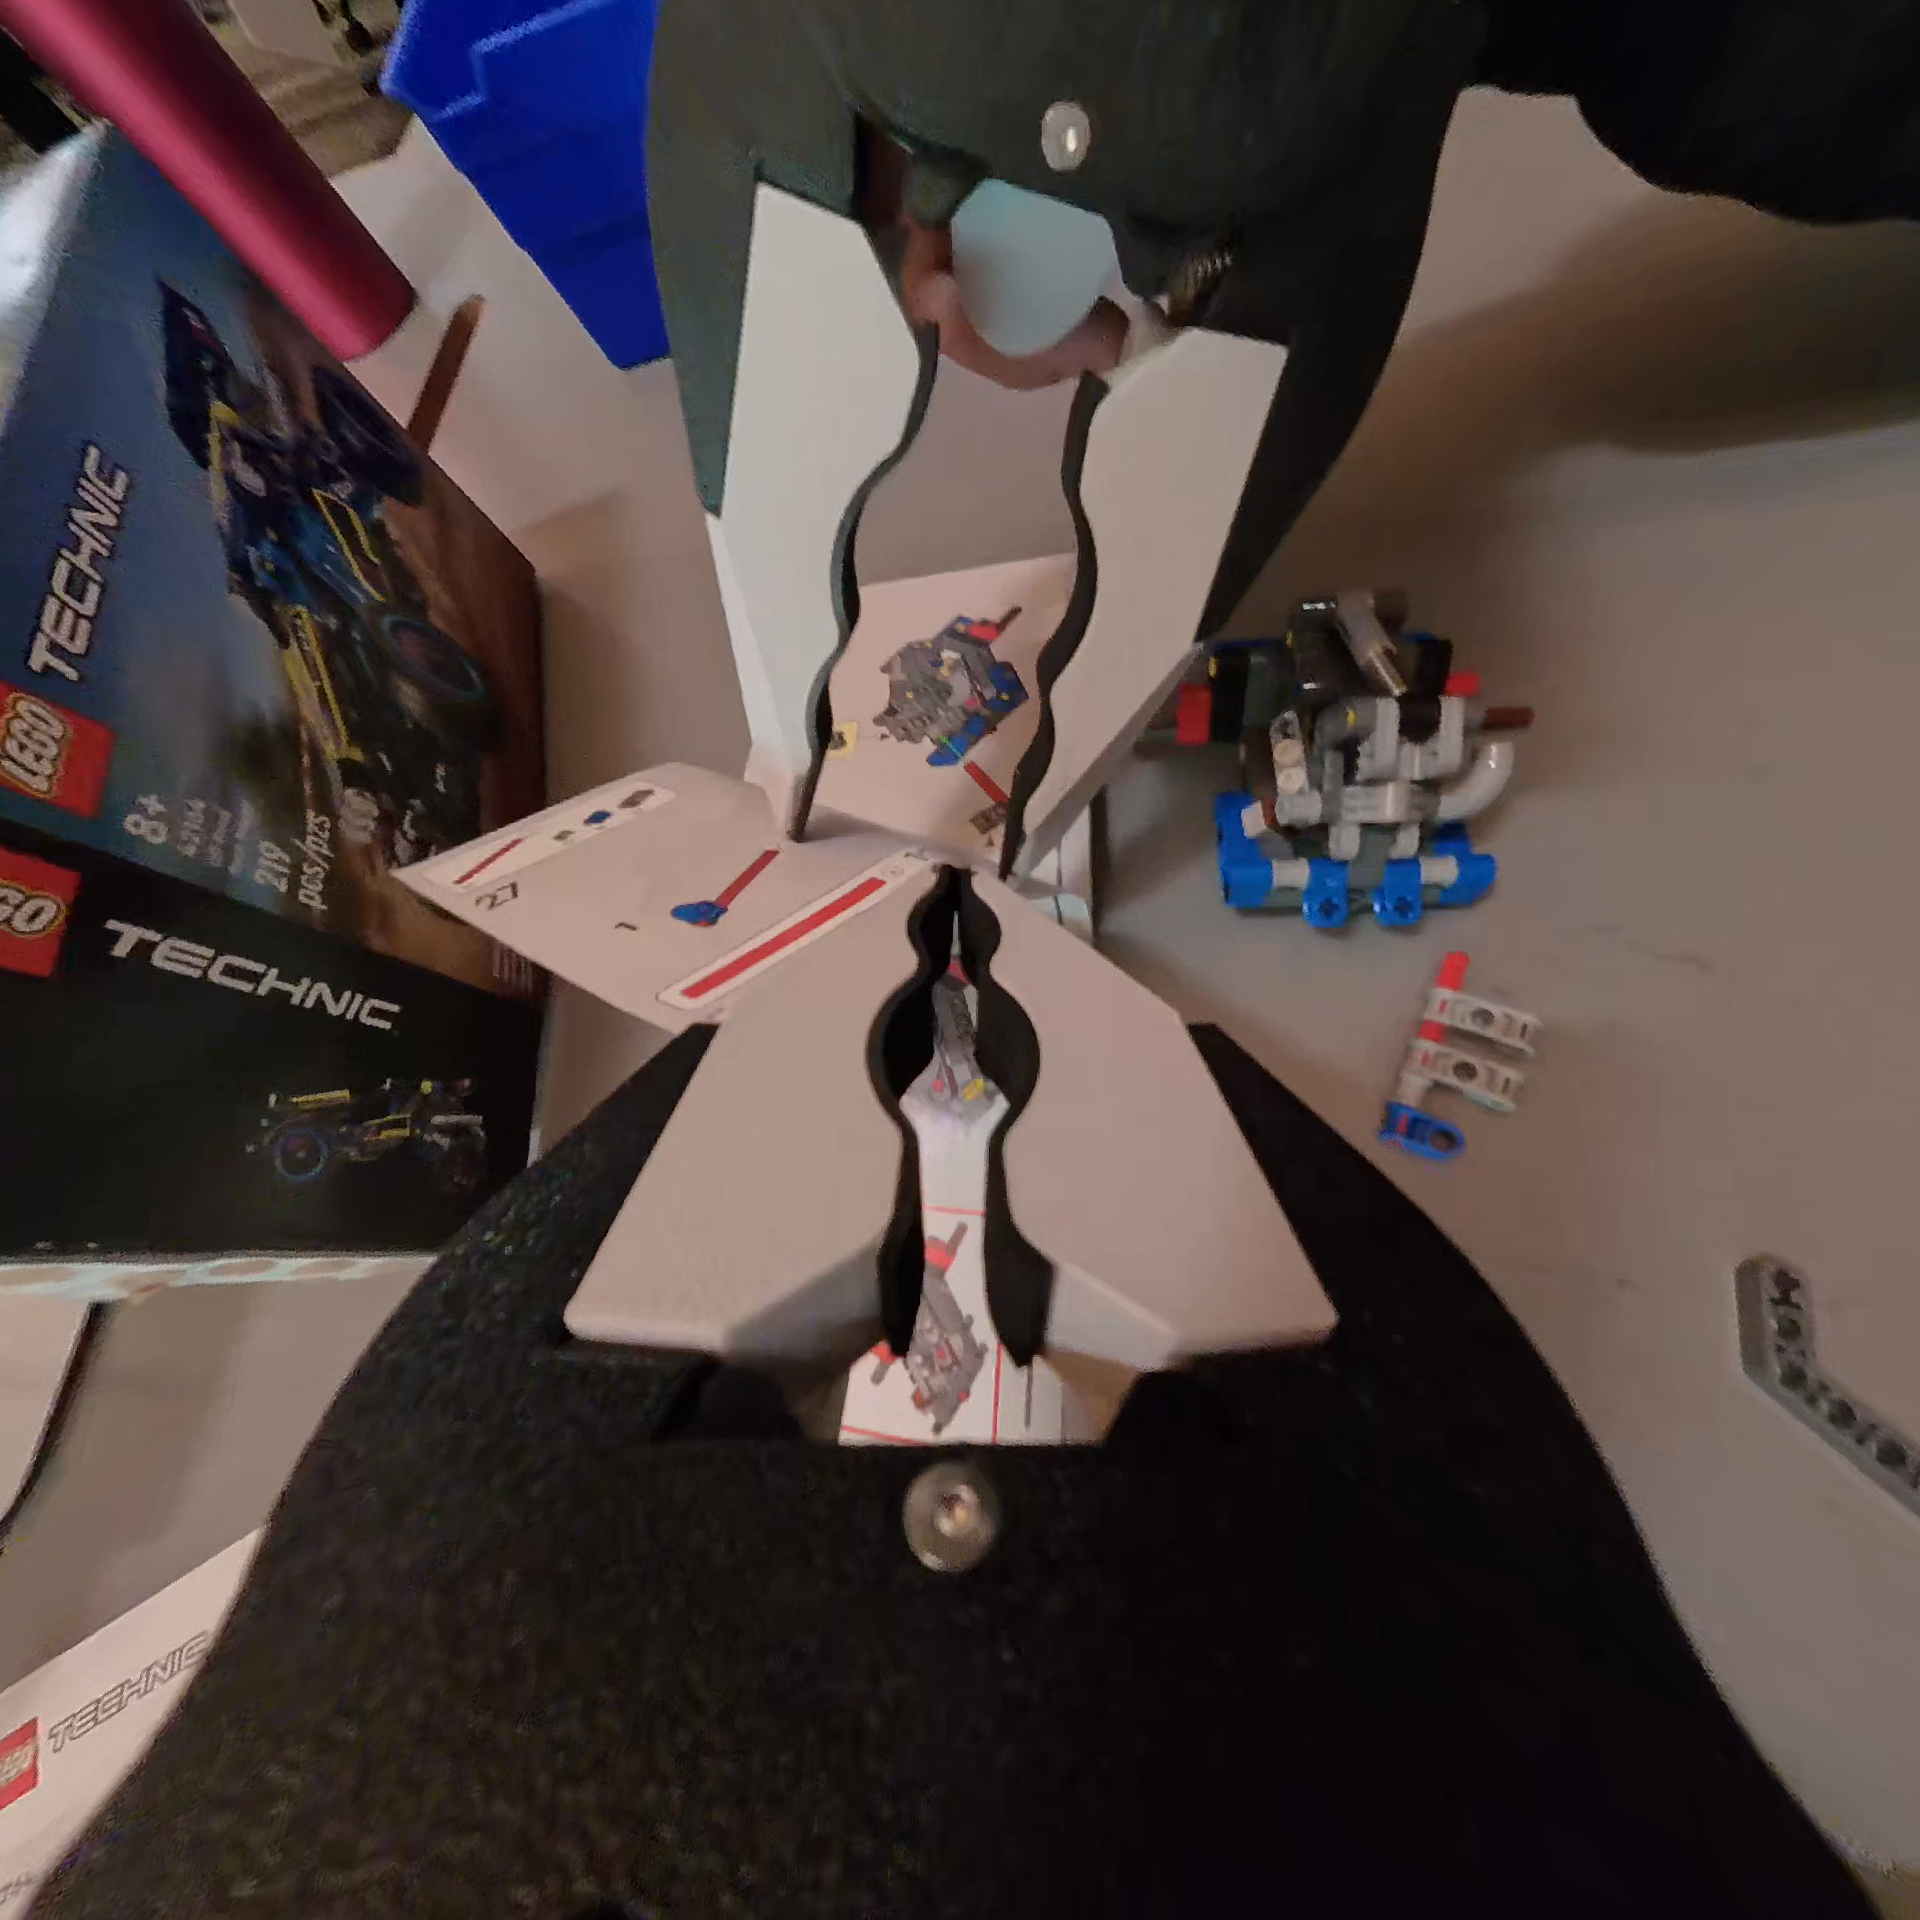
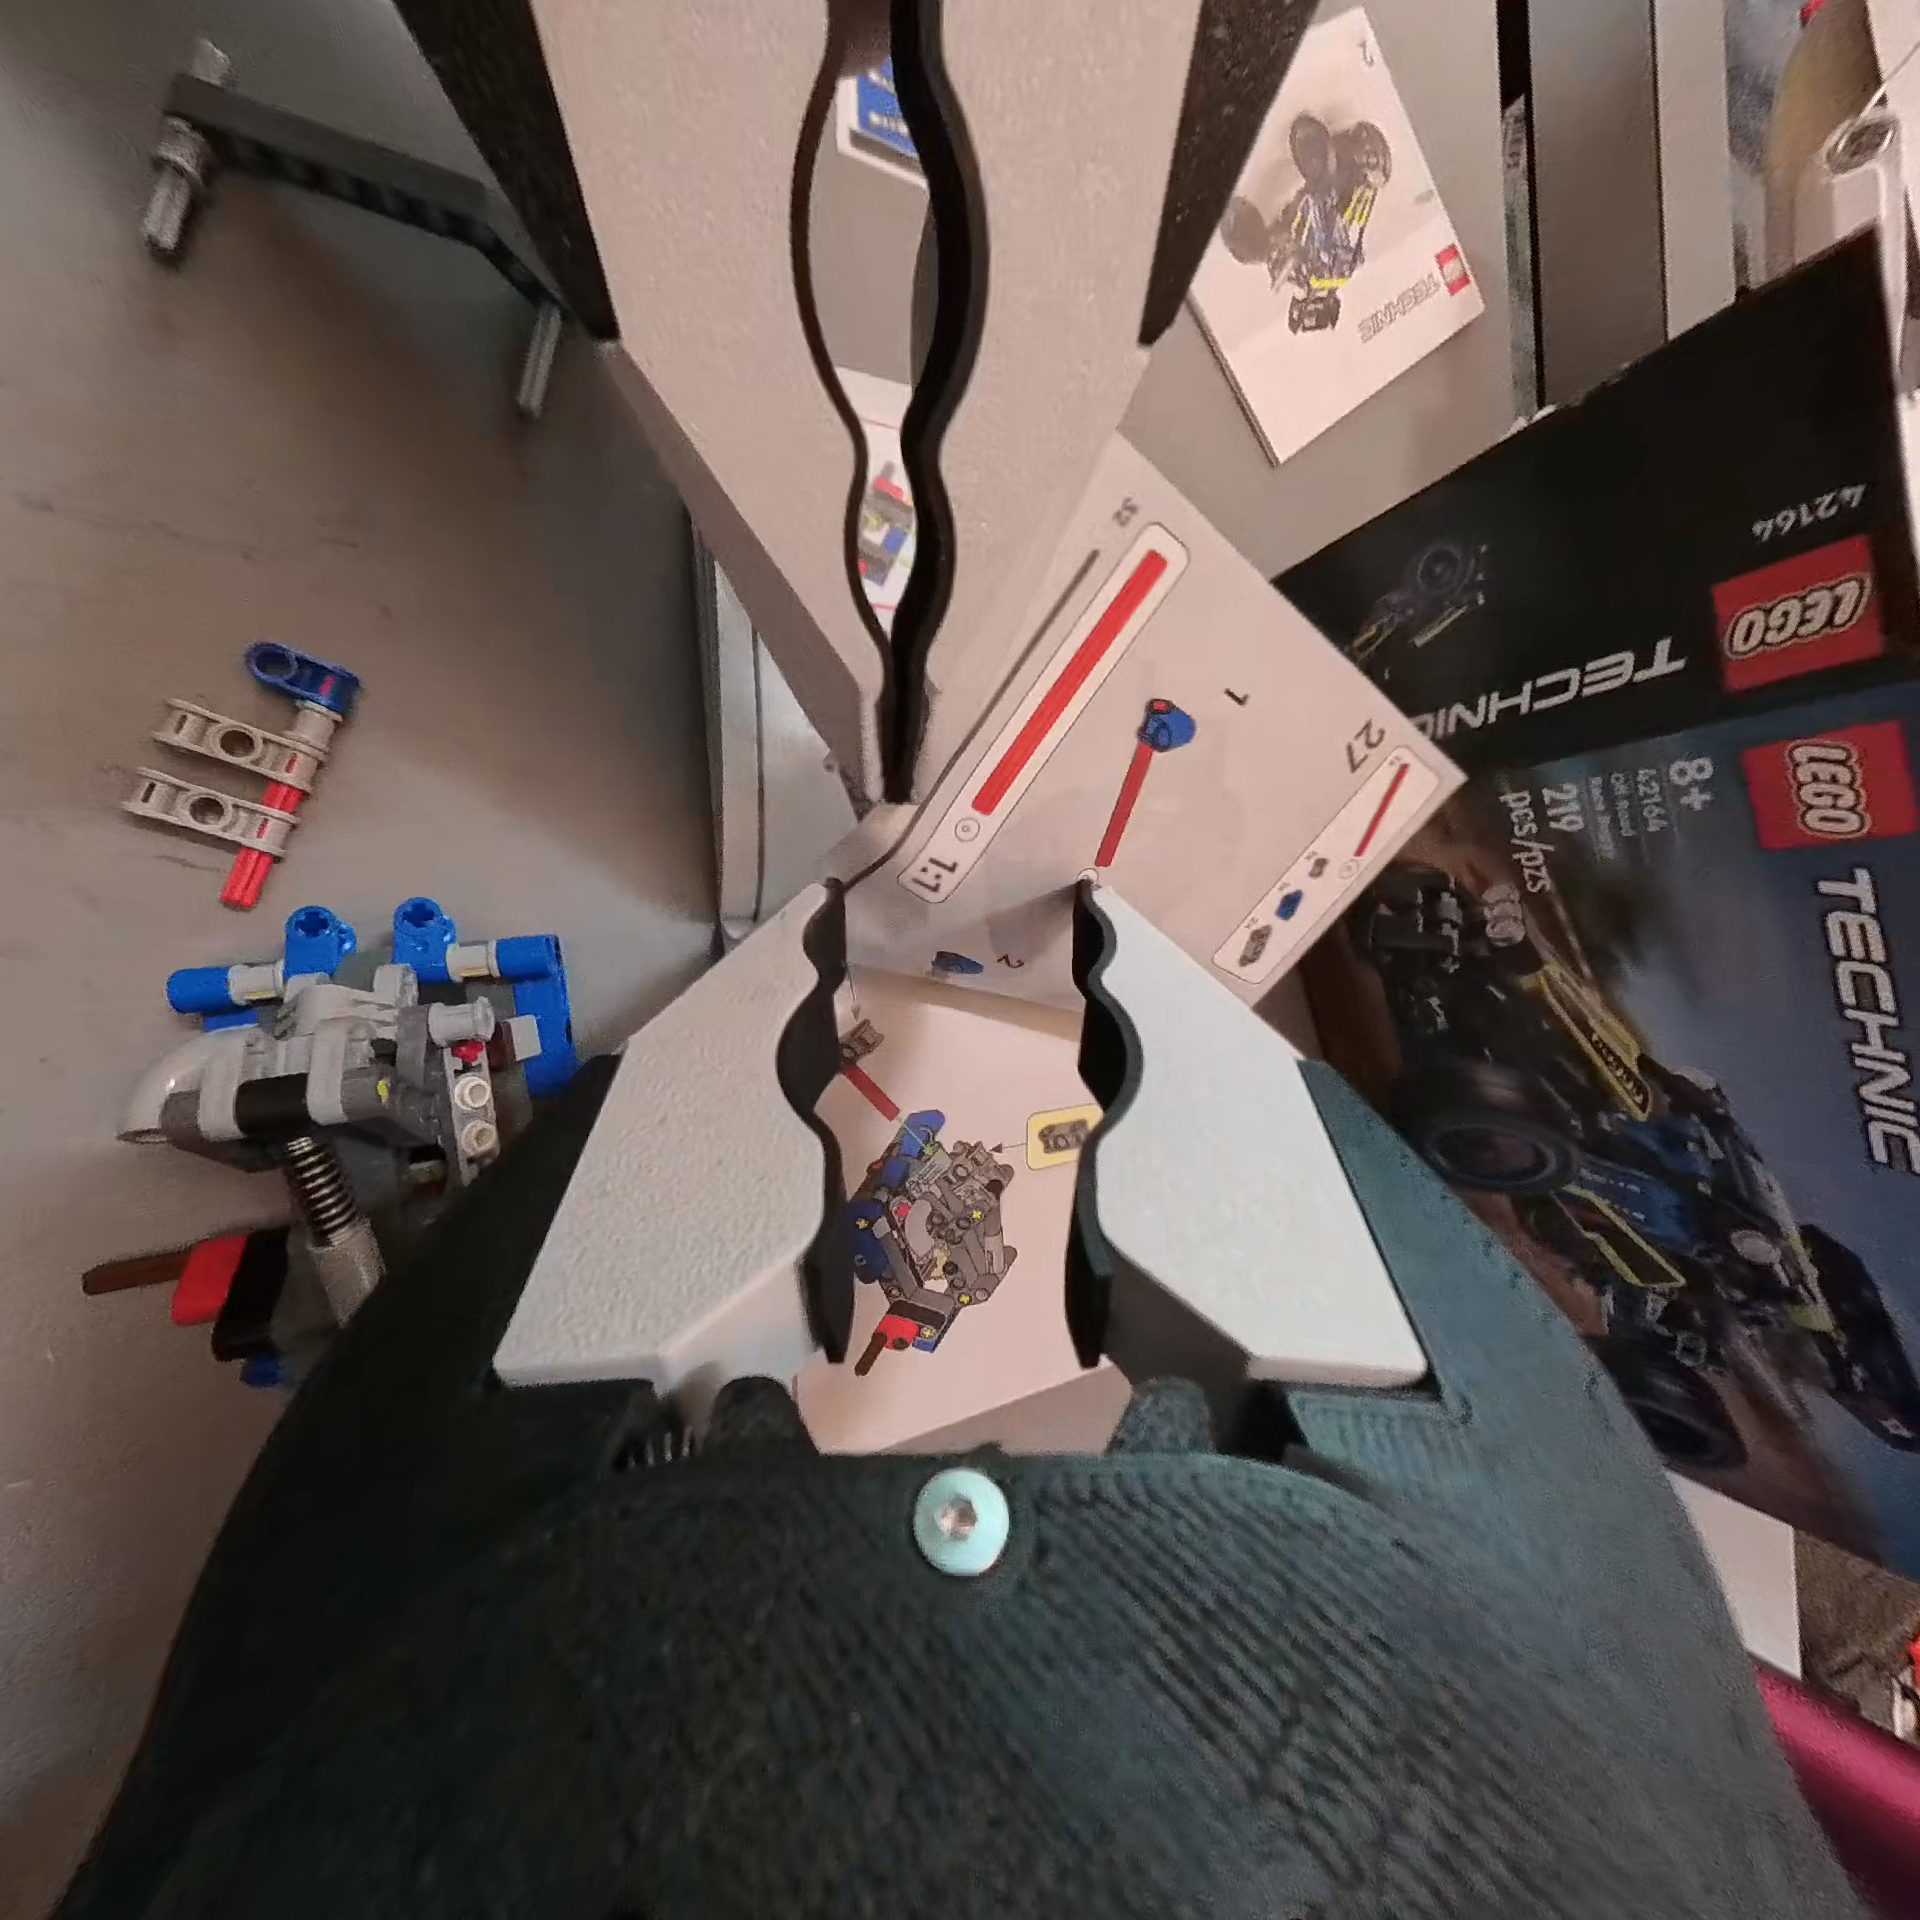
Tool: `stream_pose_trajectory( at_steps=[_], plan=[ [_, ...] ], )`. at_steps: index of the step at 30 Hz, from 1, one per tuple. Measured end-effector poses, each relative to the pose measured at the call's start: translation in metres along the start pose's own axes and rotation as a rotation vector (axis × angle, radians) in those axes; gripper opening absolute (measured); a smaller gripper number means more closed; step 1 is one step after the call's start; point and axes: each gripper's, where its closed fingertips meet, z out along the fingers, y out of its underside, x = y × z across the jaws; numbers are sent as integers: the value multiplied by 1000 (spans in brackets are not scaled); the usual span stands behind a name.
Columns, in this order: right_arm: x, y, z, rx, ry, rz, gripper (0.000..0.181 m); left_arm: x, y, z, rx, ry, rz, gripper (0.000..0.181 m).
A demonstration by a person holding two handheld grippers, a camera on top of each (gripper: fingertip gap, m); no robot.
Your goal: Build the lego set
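In the left wrist view, the far left holds the printed cardboard set box (image 1: 239, 644), lying on the pale grey desk (image 1: 1662, 520), with a blue plastic bin (image 1: 540, 156) and a magenta metal tube (image 1: 208, 145) in the upper left.

At centre lies the open white instruction booklet (image 1: 623, 883), its pages showing a red axle with a blue connector. The two grippers meet tip to tip over it. The black left gripper (image 1: 951, 894) rises from the bottom of the frame with its fingers nearly clenched, a narrow wavy gap between them; whether they pinch a page edge I cannot tell. The dark green right gripper (image 1: 902, 836) comes down from the top, its fingers released and spread, tips resting on or just above the page.

Right of centre sits the half-built grey, black and blue chassis module (image 1: 1351, 769), and below it a small sub-assembly of a red axle with two light grey connectors and a blue end piece (image 1: 1455, 1049). A loose bent grey liftarm (image 1: 1818, 1382) lies at the lower right edge.

In the right wrist view, a dark grey beam with grey pins (image 2: 343, 187) lies in the upper left.

The build looks partway through: one core module and a sub-assembly stand finished, but no wheels or bodywork appear, so most remains.
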Motion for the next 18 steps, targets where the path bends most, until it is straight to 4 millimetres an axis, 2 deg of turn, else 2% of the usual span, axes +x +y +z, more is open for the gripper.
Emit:
stream_pose_trajectory(
  at_steps=[2, 5, 8, 11, 14, 16, 18],
  plan=[
    [0, 10, -2, -43, -3, 11, 42, -2, -2, 3, 18, -27, 10, 0],
    [8, 38, -11, -129, 33, 63, 36, -4, -6, 9, 40, -68, 25, 0],
    [17, 65, -10, -158, 73, 133, 20, 5, -3, 15, 8, -44, 98, 0],
    [14, 68, 1, -107, 75, 102, 5, -10, 8, -9, -104, -100, 159, 0],
    [18, 84, 5, -140, 103, 80, 0, -17, 12, -37, -98, -83, 126, 0],
    [11, 92, 8, -144, 60, 82, 0, -1, 35, -47, -178, 62, 81, 0],
    [13, 93, 9, -117, 84, 72, 0, 8, 57, -46, -257, 134, 49, 16]
  ],
)
